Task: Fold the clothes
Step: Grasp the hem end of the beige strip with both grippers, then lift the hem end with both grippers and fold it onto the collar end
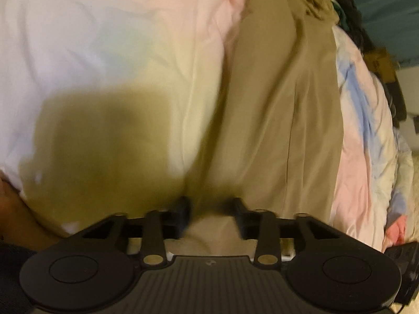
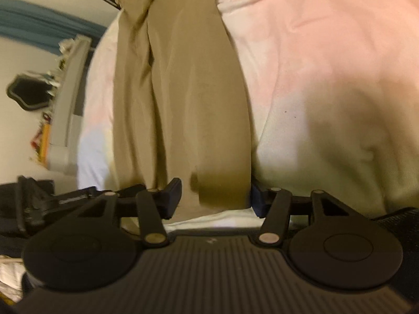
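Note:
Tan trousers (image 1: 282, 99) lie stretched lengthwise on a pastel bedspread (image 1: 104, 39), legs running away from me. My left gripper (image 1: 212, 214) is open, its jaws straddling the near left end of the trousers, close to the cloth. In the right wrist view the same trousers (image 2: 188, 91) run up the middle. My right gripper (image 2: 216, 196) is open wide, its jaws on either side of the near end of the trouser leg. Neither gripper pinches the cloth. Both views are blurred.
The bedspread (image 2: 327, 52) is pink, white and pale yellow. Dark clutter (image 1: 366, 34) lies past the bed's far right edge. A grey shelf (image 2: 68, 99) and a dark object (image 2: 26, 94) stand left of the bed. The other gripper's body (image 2: 39, 204) shows at lower left.

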